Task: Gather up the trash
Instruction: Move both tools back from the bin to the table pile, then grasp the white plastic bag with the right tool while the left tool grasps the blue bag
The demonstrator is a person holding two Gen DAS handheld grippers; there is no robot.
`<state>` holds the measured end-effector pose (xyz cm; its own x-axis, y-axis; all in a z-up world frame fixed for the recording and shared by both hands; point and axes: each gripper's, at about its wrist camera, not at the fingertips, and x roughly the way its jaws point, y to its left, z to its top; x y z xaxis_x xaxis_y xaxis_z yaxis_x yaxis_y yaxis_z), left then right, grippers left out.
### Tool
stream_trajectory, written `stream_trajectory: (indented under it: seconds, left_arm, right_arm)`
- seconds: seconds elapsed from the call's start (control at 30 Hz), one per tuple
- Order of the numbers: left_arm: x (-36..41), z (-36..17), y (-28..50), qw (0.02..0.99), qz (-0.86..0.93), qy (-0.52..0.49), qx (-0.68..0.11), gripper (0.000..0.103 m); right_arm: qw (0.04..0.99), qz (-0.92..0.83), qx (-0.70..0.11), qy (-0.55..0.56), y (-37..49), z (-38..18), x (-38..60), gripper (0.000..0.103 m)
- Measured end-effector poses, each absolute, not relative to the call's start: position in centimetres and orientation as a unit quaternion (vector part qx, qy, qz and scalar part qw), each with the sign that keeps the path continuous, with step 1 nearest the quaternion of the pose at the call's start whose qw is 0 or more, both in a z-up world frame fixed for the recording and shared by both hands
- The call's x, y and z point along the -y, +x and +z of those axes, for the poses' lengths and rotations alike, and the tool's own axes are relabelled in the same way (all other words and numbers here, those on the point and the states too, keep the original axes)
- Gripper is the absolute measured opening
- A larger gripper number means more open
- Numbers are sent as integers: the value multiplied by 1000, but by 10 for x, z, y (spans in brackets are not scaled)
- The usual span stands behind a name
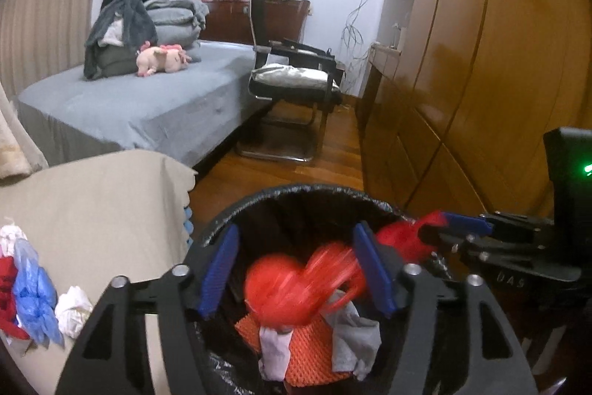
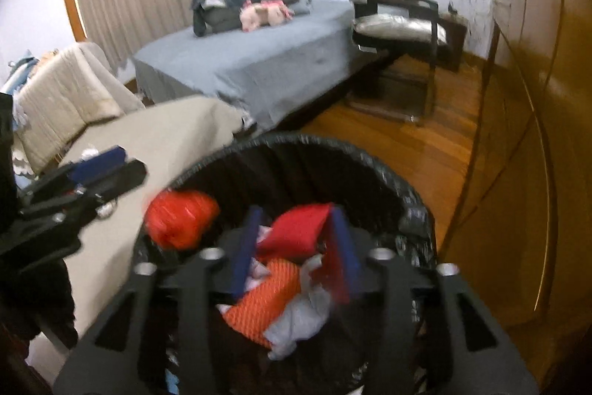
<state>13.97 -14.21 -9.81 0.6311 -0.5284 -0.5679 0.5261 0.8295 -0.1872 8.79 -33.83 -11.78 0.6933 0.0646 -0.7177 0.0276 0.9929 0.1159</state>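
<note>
A black-lined trash bin (image 1: 296, 198) (image 2: 333, 150) stands on the wood floor and holds orange netting (image 1: 307, 354) and grey paper. My left gripper (image 1: 296, 269) is open over the bin, and a blurred red plastic bag (image 1: 292, 287) hangs in the air between its fingers, apart from both pads. My right gripper (image 2: 296, 243) is over the bin and shut on a red wrapper (image 2: 299, 224). The right gripper also shows in the left wrist view (image 1: 444, 232). More trash lies on the beige table (image 1: 92, 202): a blue bag (image 1: 33, 298), a white wad (image 1: 74, 310), red pieces (image 1: 7, 284).
A bed with grey sheet (image 1: 129, 102) carries folded blankets and a pink plush toy (image 1: 162, 58). A black chair (image 1: 296, 76) stands beside it. A wooden wardrobe (image 1: 481, 62) runs along the right. Wood floor (image 1: 296, 173) lies between them.
</note>
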Motion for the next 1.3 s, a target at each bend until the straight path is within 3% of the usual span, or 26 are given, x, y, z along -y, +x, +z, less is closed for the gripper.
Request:
stream_trajectory:
  seconds: [0.17, 0.3, 0.33, 0.53, 0.9, 1.3]
  left_arm:
    - [129, -102, 135, 907, -275, 1, -319, 72]
    - [108, -97, 132, 919, -250, -2, -306, 80]
    - [101, -95, 131, 922, -244, -3, -302, 83]
    - [51, -84, 121, 943, -186, -9, -276, 94]
    - [-50, -80, 108, 963, -74, -15, -258, 96]
    - [-121, -106, 107, 962, 2, -24, -272, 96]
  right_arm:
    - [915, 2, -398, 61, 81, -127, 336, 63]
    - [925, -4, -374, 73, 75, -122, 332, 90]
    - [927, -3, -367, 76, 74, -120, 330, 91]
    - [941, 20, -330, 76, 81, -104, 298, 95]
    - [947, 81, -305, 56, 119, -94, 211, 96]
    - [938, 125, -321, 34, 156, -126, 117, 96]
